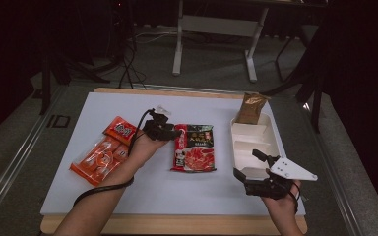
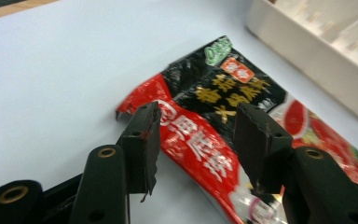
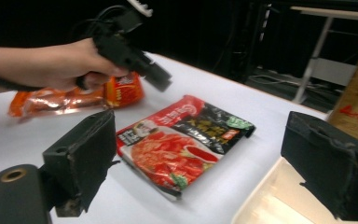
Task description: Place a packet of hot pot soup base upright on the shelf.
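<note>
- Packets numbered four: one red and black soup packet (image 1: 194, 147), one long orange packet (image 1: 97, 161), one small red packet (image 1: 120, 130) and one brown bag (image 1: 250, 107).
- One white tray (image 1: 270, 132) with walls inside lay at the right of the tabletop (image 1: 78, 118); the brown bag stood in its far part, and the other parts that showed held nothing.
- The soup packet lay flat in the middle of the tabletop.
- The left gripper (image 2: 196, 135) hung just over the soup packet's top end, fingers apart and not pressing on it.
- The right gripper (image 3: 200, 158) was at the tray's near end, fingers (image 3: 86, 151) wide apart around nothing.
</note>
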The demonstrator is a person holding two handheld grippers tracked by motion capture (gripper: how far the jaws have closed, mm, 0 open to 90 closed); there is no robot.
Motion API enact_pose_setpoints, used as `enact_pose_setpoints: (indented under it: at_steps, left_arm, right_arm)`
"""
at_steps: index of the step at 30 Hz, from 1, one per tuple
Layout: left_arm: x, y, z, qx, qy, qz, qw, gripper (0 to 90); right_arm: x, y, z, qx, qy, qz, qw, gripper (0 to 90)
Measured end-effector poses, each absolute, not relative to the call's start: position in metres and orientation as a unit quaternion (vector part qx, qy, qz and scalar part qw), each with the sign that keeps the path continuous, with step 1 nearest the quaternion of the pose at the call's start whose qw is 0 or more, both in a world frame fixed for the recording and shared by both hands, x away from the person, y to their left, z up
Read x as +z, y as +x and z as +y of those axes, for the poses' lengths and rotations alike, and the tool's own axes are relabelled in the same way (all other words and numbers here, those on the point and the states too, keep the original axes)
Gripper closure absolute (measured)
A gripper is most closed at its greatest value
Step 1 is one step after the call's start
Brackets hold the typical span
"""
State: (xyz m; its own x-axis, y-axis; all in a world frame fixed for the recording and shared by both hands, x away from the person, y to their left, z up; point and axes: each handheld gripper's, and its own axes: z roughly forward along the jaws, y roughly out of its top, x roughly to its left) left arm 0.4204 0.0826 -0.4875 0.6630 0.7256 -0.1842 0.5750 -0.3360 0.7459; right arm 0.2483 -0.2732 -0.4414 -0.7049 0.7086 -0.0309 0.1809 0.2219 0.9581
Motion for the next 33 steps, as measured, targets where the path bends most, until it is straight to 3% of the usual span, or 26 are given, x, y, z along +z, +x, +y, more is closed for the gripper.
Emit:
enact_pose_setpoints:
  at_steps: [12,20,26,33]
  left_arm:
    - [-0.495,0.448,0.077,0.096,0.803,0.419,0.414,47.3]
    - [-0.513,0.465,0.071,0.085,0.805,0.439,0.390,37.9]
    - [-0.526,0.469,0.068,0.060,0.803,0.457,0.378,37.9]
    - [-0.535,0.470,0.071,0.053,0.800,0.468,0.371,44.3]
  right_arm:
    - [-0.446,0.251,-0.268,0.524,0.305,0.757,0.243,10.4]
    - [-0.450,0.250,-0.266,0.524,0.301,0.762,0.234,12.9]
    - [-0.452,0.251,-0.264,0.519,0.299,0.767,0.232,12.9]
    - [-0.453,0.252,-0.266,0.513,0.306,0.768,0.232,13.0]
